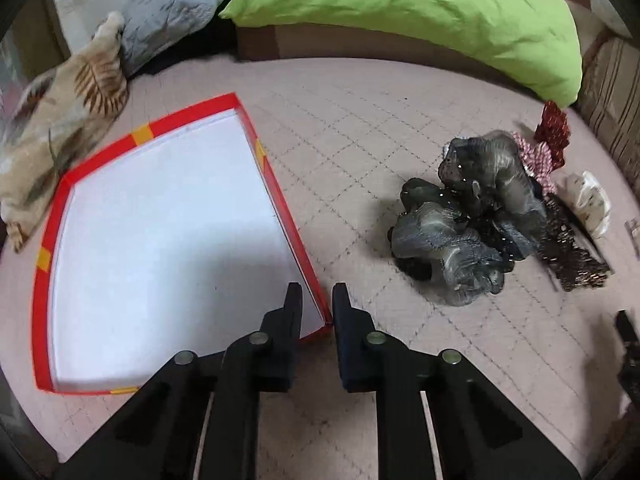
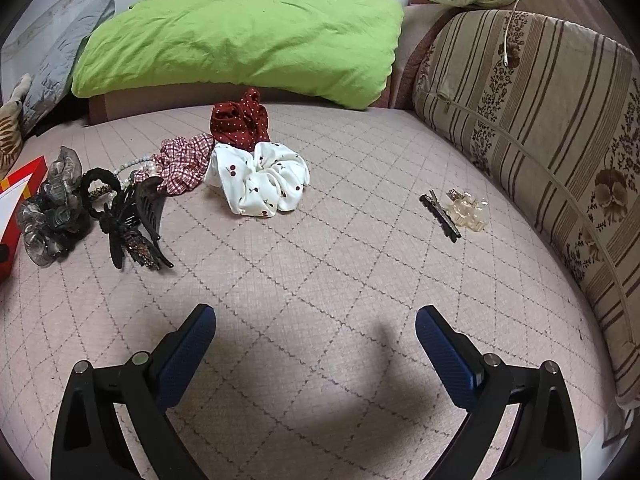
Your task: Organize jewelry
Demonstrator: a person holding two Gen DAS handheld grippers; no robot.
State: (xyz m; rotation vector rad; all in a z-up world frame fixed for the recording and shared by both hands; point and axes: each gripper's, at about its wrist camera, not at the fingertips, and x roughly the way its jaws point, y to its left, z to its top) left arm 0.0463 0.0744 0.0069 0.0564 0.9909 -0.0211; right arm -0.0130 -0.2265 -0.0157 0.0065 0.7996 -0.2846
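Two handheld grippers hover over a pink quilted mattress (image 2: 320,240) strewn with hair accessories. The left gripper (image 1: 317,300) has its jaws nearly together with a narrow gap between them, holding nothing, and sits right over the near corner of a shallow red box (image 1: 280,184) with a bare white floor, which lies toward the mattress's left edge. To the right of these jaws, apart from the box, lies a grey scrunchie (image 1: 472,216) heaped with darker pieces. The right gripper (image 2: 316,320) has its jaws wide apart and empty above bare mattress. Ahead and to the left of these jaws, near the middle of the mattress, sits a white scrunchie (image 2: 260,178) printed with cherries, touching a checked scrunchie (image 2: 182,162) and a red scrunchie (image 2: 240,120) behind it. Further left are a black claw clip (image 2: 136,220) and a bead string (image 2: 132,168), beside the grey scrunchie. Ahead and to the right, near a striped cushion (image 2: 540,128) at the right edge, lie a black clip (image 2: 442,216) and a clear clip (image 2: 468,208), touching. A green pillow (image 2: 240,40) lies along the far edge.
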